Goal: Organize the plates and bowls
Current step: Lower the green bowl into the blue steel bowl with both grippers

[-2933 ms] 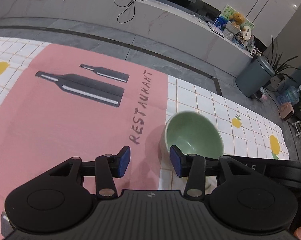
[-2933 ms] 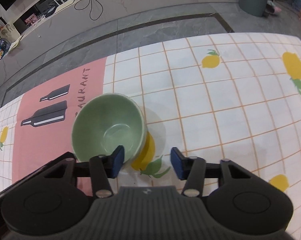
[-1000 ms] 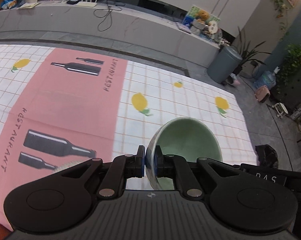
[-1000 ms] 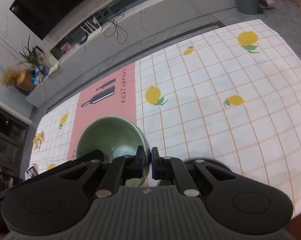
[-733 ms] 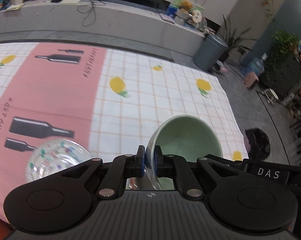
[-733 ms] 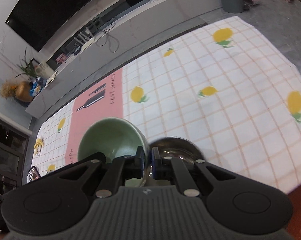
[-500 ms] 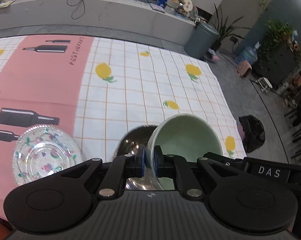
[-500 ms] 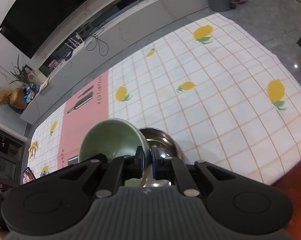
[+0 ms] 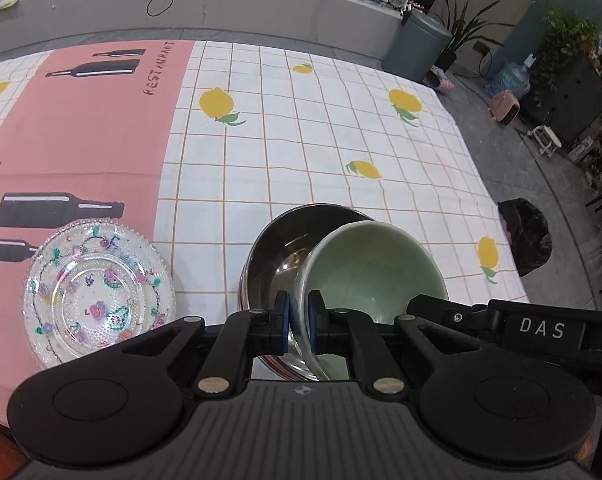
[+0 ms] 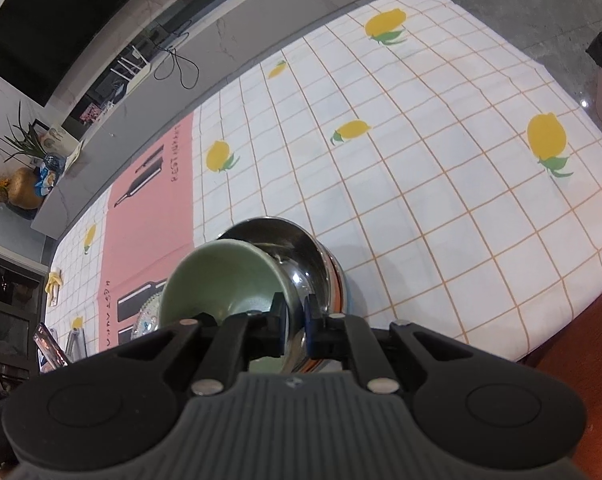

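Both grippers grip a pale green bowl (image 9: 371, 268) by opposite sides of its rim. My left gripper (image 9: 299, 322) is shut on its left rim, my right gripper (image 10: 293, 326) on its right rim. The green bowl also shows in the right wrist view (image 10: 225, 284). It hangs tilted just over a shiny steel bowl (image 9: 279, 248) that stands on the tablecloth near the front edge; the steel bowl appears in the right wrist view too (image 10: 305, 256). A clear glass plate (image 9: 97, 294) with coloured fruit print lies left of the steel bowl.
The table carries a white checked cloth with lemons (image 9: 217, 104) and a pink panel with bottle prints (image 9: 61, 208). A grey bin (image 9: 415, 46) and a black bag (image 9: 525, 236) stand on the floor beyond the table's right side. A long counter (image 9: 221, 0) runs behind.
Both grippers closed on the green bowl's rim and carried it back toward the table's near edge. The steel bowl and glass plate came into view, and the green bowl now hangs over the steel bowl.
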